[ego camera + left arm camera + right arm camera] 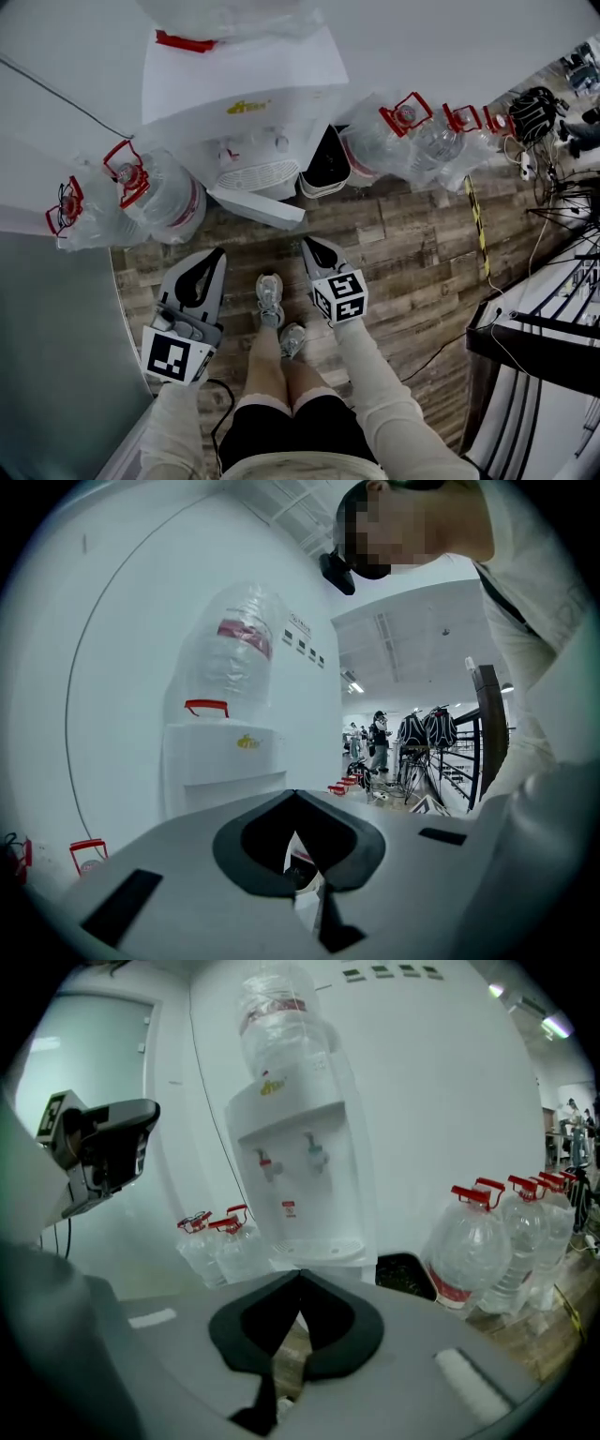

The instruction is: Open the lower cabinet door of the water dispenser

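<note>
left tongs (pixel 218 252): pressed together, empty | right tongs (pixel 308 243): pressed together, empty | water dispenser (pixel 234 94): straight ahead of both tips; lower cabinet door (pixel 258 208): seemingly swung out, just beyond and between the tips

I'm looking into an open indoor work hall.
Water dispenser (pixel 244 94) and spare water jugs (pixel 164 202) along a white wall (pixel 450 37), loose cables (pixel 560 199) on plank floor (pixel 412 272).

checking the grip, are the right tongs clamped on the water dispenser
No, the right tongs are shut on nothing, and the water dispenser stands apart beyond their tips.
</note>
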